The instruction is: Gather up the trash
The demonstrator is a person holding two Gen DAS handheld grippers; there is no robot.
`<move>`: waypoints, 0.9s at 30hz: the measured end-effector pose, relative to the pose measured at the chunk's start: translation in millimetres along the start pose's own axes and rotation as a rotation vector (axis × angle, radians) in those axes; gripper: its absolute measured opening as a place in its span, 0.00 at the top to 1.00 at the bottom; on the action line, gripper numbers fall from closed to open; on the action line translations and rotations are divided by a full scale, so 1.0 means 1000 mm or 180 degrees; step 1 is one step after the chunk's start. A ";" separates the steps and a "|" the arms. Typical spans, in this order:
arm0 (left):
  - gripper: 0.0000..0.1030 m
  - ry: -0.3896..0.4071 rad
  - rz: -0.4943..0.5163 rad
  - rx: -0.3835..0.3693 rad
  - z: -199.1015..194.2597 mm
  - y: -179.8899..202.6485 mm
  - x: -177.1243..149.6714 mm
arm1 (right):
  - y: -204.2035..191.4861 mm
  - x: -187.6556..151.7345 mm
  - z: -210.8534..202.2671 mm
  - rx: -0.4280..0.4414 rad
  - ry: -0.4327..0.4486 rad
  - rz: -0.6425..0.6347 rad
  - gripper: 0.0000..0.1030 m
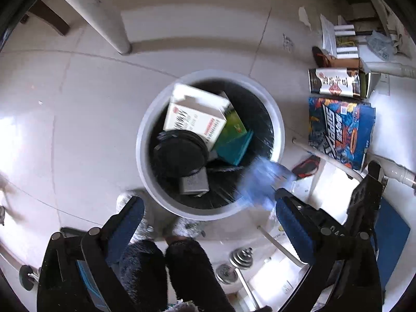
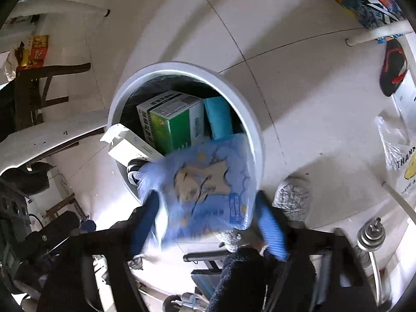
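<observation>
Between the right gripper's (image 2: pixel 208 223) spread fingers (image 2: pixel 271 231) a pale blue packet (image 2: pixel 208 182) hangs blurred, its far edge already over the near rim of the bin (image 2: pixel 257 135). The jaws stand apart and the pads do not seem to press on the packet, so I judge it released and dropping rather than held, though the blur makes contact with the left pad hard to rule out. The packet lies straight ahead of these fingers, toward the bin's mouth, its long side running roughly across the gap between them. In the left wrist view the same packet (image 1: pixel 262 182) is a blue smear just beyond the right-hand finger (image 1: pixel 293 223) of the left gripper (image 1: pixel 210 221), which is wide open and empty, with the bin (image 1: pixel 145 140) directly ahead of its fingertips. The right hand is clearly the nearer one to the packet. Inside the bin lie a white box (image 1: pixel 195 114), a green box (image 2: pixel 171 122), a teal box (image 2: pixel 218 117) and a round black item (image 1: pixel 179 156); what that last one is I cannot make out. The packet hides the bin's near wall and part of the contents, and whether it will clear the rim or catch on it is not certain. More boxes (image 1: pixel 340 130) lie on the floor well off to the left gripper's right.
</observation>
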State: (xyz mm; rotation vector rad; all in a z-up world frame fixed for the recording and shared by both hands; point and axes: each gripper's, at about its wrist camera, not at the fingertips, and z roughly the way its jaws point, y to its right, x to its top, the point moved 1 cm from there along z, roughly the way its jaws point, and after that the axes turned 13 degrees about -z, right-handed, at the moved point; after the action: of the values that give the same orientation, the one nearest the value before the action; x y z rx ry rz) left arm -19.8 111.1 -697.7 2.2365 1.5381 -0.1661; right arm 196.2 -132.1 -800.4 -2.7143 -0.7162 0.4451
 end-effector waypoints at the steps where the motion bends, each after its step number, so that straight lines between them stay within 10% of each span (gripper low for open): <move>1: 0.00 0.0062 0.0017 0.0023 -0.006 -0.001 -0.001 | -0.002 0.000 -0.003 -0.0026 0.0032 -0.0005 0.15; 11: 0.00 0.0849 0.0481 0.0867 -0.088 -0.001 -0.057 | -0.046 -0.023 -0.073 -0.0648 0.0246 -0.0488 0.02; 27: 0.00 0.0975 0.1028 0.0802 -0.295 0.055 -0.216 | -0.171 -0.167 -0.343 -0.1080 0.0661 -0.1035 0.00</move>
State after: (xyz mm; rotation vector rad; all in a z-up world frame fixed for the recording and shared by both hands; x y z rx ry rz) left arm -91.9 27.4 -344.9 2.7821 1.3300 0.0884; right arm 111.2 -146.1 -391.2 -2.8075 -1.2392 -0.0399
